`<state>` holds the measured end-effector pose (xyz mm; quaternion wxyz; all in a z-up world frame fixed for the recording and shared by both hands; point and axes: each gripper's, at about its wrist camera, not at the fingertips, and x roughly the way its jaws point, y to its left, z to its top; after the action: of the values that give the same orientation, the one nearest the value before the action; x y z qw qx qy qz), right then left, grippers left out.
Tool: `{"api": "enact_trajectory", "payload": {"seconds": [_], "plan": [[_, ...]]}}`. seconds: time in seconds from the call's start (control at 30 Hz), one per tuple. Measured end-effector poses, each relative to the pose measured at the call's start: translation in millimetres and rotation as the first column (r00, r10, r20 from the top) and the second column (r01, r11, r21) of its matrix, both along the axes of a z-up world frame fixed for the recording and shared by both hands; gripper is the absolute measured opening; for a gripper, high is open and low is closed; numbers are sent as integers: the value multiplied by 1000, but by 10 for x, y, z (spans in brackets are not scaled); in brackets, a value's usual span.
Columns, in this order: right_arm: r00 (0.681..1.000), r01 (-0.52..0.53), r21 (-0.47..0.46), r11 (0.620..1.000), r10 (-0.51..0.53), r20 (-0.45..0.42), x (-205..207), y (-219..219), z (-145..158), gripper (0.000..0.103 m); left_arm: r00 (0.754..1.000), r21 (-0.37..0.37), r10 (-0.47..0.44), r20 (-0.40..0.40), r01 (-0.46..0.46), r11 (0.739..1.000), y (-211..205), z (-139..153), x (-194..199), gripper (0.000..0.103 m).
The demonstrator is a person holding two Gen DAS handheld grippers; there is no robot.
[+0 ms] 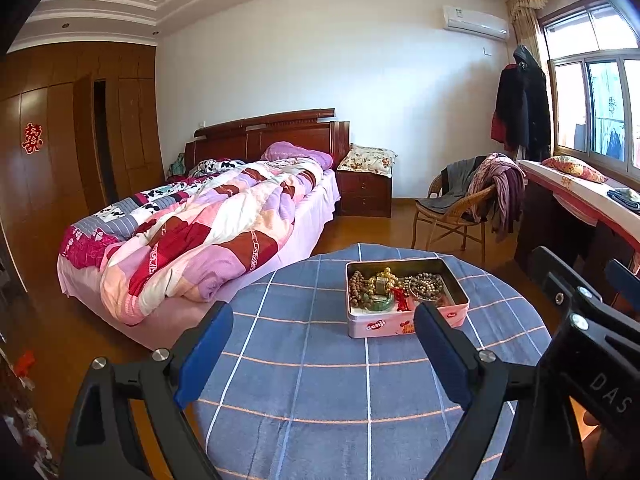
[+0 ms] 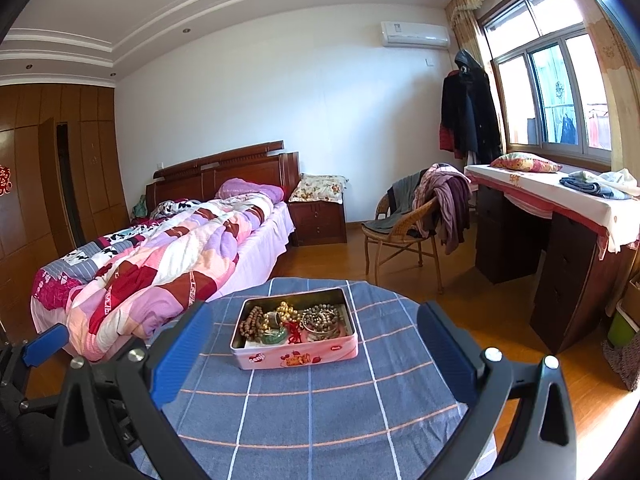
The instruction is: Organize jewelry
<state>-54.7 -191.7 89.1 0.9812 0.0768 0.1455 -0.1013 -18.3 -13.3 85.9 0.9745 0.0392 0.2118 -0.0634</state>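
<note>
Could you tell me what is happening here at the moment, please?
A person holds two handheld grippers over a round table covered in blue checked cloth. The left gripper and right gripper are both open and hold nothing. An open pink tin sits on the table, with beaded bracelets and a green bangle jumbled inside, untouched.

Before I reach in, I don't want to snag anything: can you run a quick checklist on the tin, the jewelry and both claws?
1. Pink rectangular metal tin lid off, contents reachable: ok.
2. Tin flat on the blue checked tablecloth, away from the edge: ok.
3. Left claw open, empty: ok.
4. Right claw open, empty: ok.
5. Brown bead strand, green bangle and red knotted charm separate from each other: cannot tell, they lie heaped together.
6. Cloth around the tin free for sorting: ok.
</note>
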Motion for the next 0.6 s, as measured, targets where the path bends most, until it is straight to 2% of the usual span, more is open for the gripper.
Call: {"api": "enact_trajectory", "payload": {"seconds": [0.6], "plan": [[1000, 9, 1, 1000, -9, -1, 31, 2, -11, 103, 1000, 9, -3, -3, 3, 1000, -37, -38, -9, 92]]}}
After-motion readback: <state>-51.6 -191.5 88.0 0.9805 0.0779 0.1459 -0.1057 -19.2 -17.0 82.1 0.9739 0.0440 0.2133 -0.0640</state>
